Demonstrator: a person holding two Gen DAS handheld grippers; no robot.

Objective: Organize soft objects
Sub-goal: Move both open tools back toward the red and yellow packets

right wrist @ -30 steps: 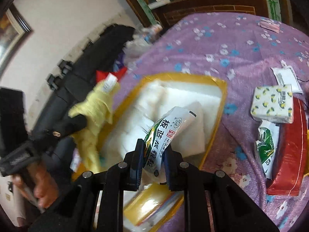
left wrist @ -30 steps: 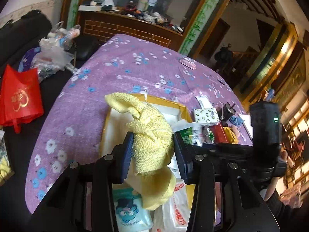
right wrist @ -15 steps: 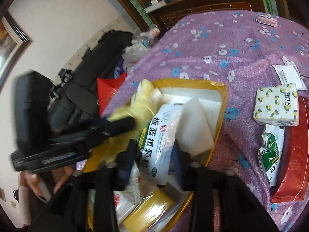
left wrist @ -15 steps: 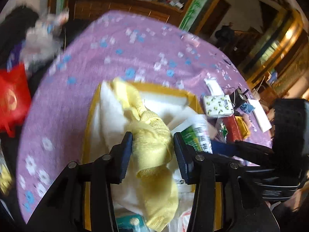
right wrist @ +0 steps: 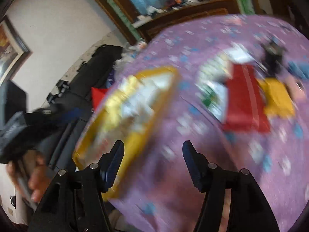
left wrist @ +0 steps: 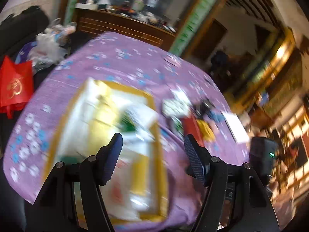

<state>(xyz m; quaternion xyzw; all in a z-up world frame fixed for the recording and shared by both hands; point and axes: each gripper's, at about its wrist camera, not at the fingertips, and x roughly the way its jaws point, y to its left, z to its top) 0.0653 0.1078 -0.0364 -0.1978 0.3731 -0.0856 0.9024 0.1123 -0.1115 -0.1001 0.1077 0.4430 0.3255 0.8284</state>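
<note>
Both views smeared by motion blur. Left gripper (left wrist: 152,145) spread wide, jaws just opened, nothing between the ribbed dark-blue pads. Right gripper (right wrist: 152,150) likewise released, jaws just opened and empty, over bare purple flowered cloth (right wrist: 193,135). Yellow towel (left wrist: 102,116) lying as a soft pale streak inside the shallow yellow-rimmed tray (left wrist: 154,116), beside a green-and-white packet (left wrist: 129,123); outlines hard to make out. Beyond the tray: a flat red pouch (right wrist: 243,100), a yellow square (right wrist: 278,98), a patterned tissue pack (left wrist: 173,106). Off the table edge, a red bag (left wrist: 15,85) and crumpled plastic bags (left wrist: 48,48).
</note>
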